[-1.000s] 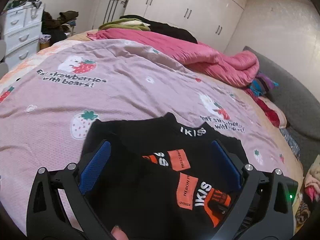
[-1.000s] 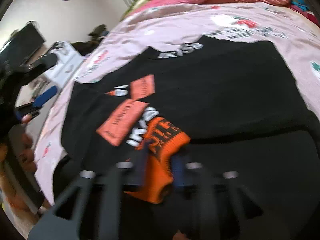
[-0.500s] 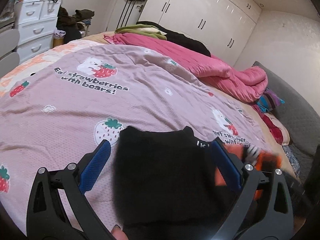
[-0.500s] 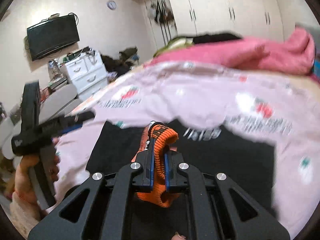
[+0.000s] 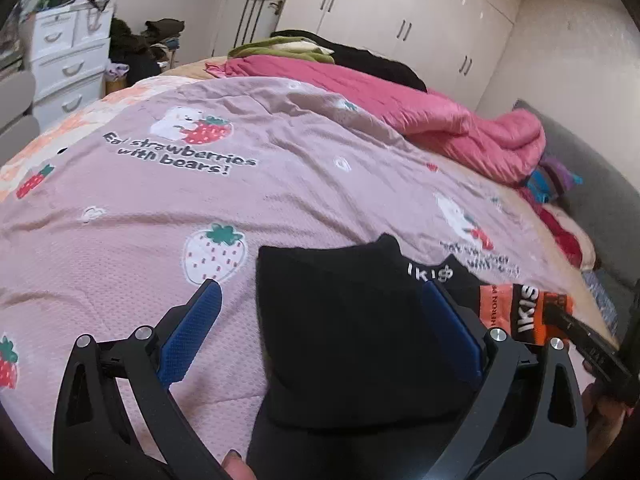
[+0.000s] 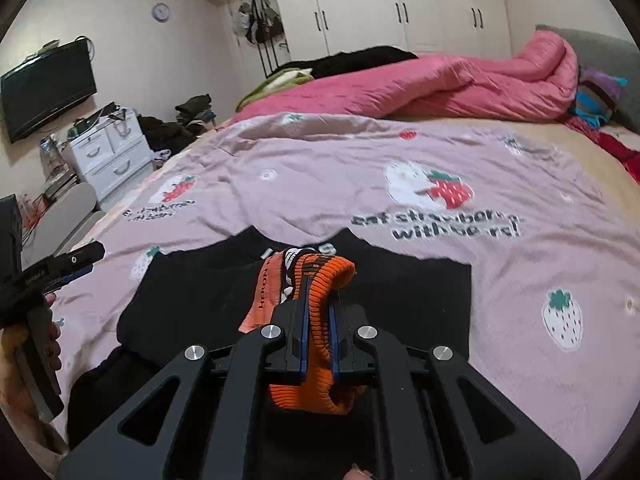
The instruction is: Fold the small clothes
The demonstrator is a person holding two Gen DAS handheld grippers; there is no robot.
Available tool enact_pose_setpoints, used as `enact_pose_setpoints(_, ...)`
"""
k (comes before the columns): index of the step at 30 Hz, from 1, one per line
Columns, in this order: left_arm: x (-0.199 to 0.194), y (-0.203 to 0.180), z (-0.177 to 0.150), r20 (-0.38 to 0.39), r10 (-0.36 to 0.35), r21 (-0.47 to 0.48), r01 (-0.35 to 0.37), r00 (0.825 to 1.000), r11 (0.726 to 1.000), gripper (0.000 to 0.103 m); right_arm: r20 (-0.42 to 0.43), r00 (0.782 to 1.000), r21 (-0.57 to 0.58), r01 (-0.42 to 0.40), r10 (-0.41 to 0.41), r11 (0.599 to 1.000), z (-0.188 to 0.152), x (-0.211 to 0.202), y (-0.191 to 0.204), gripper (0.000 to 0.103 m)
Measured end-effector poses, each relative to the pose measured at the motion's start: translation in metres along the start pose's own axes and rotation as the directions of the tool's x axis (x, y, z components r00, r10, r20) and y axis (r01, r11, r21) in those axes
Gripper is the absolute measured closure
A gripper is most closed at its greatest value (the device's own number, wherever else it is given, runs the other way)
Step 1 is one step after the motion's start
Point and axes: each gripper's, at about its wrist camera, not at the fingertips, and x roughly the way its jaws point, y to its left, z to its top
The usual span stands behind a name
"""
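A small black sweater (image 6: 400, 296) lies flat on the pink strawberry-print bedspread (image 6: 320, 168), near the edge of the bed closest to the person, its collar pointing away toward the far side. White lettering shows at the neck. Its orange ribbed cuff (image 6: 320, 280) is lifted off the body of the garment and held above its middle, with the orange-patched sleeve trailing from it.

The right gripper (image 6: 319, 312) has that cuff pinched tight between its two blue-lined fingers, the orange knit bunched up and bulging out in front and behind them. The black cloth of the sweater lies spread directly beneath it.

The left gripper (image 5: 320, 308) hangs over the sweater's left part with its fingers spread wide and nothing between them; one blue pad (image 5: 192, 332) sits over bare bedspread just beside the sweater's edge, the other over the black fabric. In the left wrist view the sweater (image 5: 352, 332) shows a folded black panel, and the orange sleeve stretches off to the right toward the other tool.

Beyond, a rumpled pink duvet (image 6: 440, 80) lies across the far side of the bed. White wardrobes (image 6: 400, 4) line the back wall, a white chest of drawers (image 6: 108, 152) stands at the left, and a dark television (image 6: 44, 88) hangs on the wall above it.
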Motion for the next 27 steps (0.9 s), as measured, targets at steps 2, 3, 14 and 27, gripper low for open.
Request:
enact_pose_setpoints(2,0.004,-0.005,-0.003,-0.009,-0.002,0.015,0.002,1.0,1.0,0.01,-0.006,1.0,-0.004,0.02,-0.02,1.0,-0.003,0.0,0.0,0.096)
enact_pose_setpoints(3,0.006,-0.008,-0.004,-0.016,-0.003,0.025,0.003,1.0,1.0,0.01,-0.006,1.0,-0.005,0.025,-0.025,1.0,-0.004,0.0,0.0,0.096)
enact_pose_setpoints(14,0.023,-0.026,-0.019,-0.07,-0.007,0.074,0.012,0.998,0.997,0.01,-0.048,0.996,0.025,0.071,-0.069,0.997,-0.014,0.004,-0.01,0.096)
enact_pose_setpoints(27,0.032,-0.036,-0.027,-0.109,-0.013,0.104,0.024,0.994,0.994,0.022,-0.071,0.988,0.01,0.142,-0.14,0.99,-0.017,0.007,-0.013,0.071)
